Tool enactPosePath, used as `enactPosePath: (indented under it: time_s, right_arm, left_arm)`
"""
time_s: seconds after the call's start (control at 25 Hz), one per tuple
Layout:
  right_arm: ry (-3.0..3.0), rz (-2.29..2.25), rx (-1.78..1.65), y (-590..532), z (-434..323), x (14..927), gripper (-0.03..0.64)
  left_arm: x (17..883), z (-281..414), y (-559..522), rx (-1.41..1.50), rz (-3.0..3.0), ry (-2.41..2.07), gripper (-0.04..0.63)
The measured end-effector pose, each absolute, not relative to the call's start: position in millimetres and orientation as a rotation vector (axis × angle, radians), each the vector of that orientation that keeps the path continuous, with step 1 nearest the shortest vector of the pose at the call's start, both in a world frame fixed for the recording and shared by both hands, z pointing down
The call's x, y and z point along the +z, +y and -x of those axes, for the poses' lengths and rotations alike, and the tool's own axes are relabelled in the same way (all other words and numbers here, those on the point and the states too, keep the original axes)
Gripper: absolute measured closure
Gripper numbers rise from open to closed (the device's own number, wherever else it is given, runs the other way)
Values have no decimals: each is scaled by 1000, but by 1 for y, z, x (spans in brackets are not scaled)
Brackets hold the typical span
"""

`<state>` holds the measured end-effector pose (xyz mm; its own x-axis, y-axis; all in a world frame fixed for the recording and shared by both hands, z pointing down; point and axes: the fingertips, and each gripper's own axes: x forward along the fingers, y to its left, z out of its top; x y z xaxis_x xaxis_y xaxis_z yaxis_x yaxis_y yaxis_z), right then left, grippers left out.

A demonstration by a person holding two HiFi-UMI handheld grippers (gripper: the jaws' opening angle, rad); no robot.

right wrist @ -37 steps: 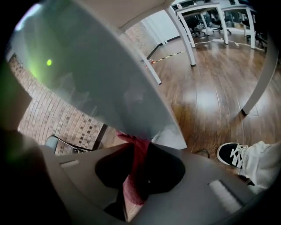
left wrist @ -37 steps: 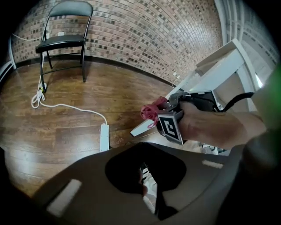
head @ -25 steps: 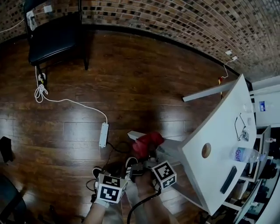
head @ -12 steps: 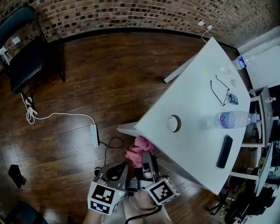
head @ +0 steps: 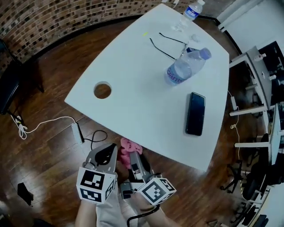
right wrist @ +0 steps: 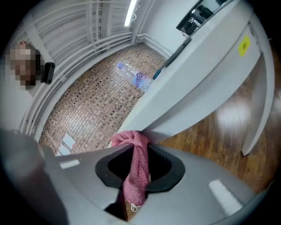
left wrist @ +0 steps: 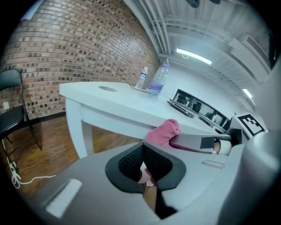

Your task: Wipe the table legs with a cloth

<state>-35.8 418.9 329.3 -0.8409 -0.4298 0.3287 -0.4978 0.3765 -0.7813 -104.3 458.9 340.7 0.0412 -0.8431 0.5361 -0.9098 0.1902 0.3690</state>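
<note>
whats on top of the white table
A phone, glasses, a water bottle, a farther bottle, a round hole. The water bottle partly covers a small dark item.

1. Cloth point(right wrist: 135, 176): pink terry, bunched into a narrow strip. It is pinched between the jaws of your right hand-held gripper point(right wrist: 139, 160), with a loose end hanging below them.
2. The cloth's bunched top sits just beside the lower edge of the white bench point(head: 146, 102); contact unclear.
3. Bench leg point(left wrist: 74, 132): white, straight, upright, well apart from your cloth.

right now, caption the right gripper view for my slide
Right claw shut on a pink cloth, just below the white table edge.
</note>
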Motion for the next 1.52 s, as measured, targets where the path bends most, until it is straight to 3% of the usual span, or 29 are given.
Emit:
enactPosePath:
  time_s: [0.68,1.08,1.52]
  right_arm:
    - [-2437,-1168,1644,341,-234,318,552]
    - [-2254,-1176,1900,328,-270,376,552]
    - [-2000,-1345,2181,323,-251,496,552]
  left_arm:
    - [315,-185,341,361,-1918,-1519,594]
    - [368,-224,327,506,-1823,-1531,594]
    - [486,-204,322,695,-1733,-1405,594]
